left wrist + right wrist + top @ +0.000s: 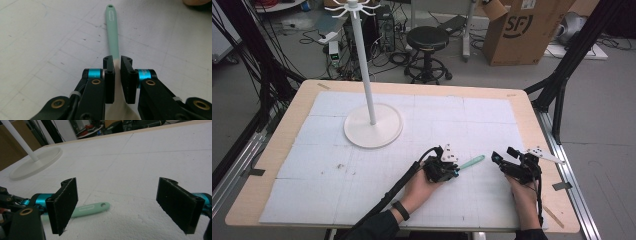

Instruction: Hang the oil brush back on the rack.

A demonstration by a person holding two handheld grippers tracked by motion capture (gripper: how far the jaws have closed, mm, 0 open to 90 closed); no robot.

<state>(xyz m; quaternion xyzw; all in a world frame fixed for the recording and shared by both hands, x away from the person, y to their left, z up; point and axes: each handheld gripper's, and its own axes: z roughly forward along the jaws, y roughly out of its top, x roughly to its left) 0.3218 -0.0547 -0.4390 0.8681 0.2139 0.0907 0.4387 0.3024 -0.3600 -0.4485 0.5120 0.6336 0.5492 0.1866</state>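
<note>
- Your left gripper (117, 72) is clamped tight on a mint-green plastic utensil with a long flat handle (112, 32). The pale head end is pinched between the jaws, and the handle runs straight out ahead of them, low over the white foam-board table cover (45, 45).
- Your right gripper (117, 207) rests with its jaws spread wide and nothing between them; the handle's holed tip (102, 205) lies just ahead of its left jaw.
- The grip sits at one end, so a quick swing could lever the handle and let it twist or slip.
- Bring the right gripper in off-line and a jaw could knock the tip sideways.
- Well ahead of the left gripper stands a white hook stand with a round base (373, 131); a careless sweep could tip its thin pole.
</note>
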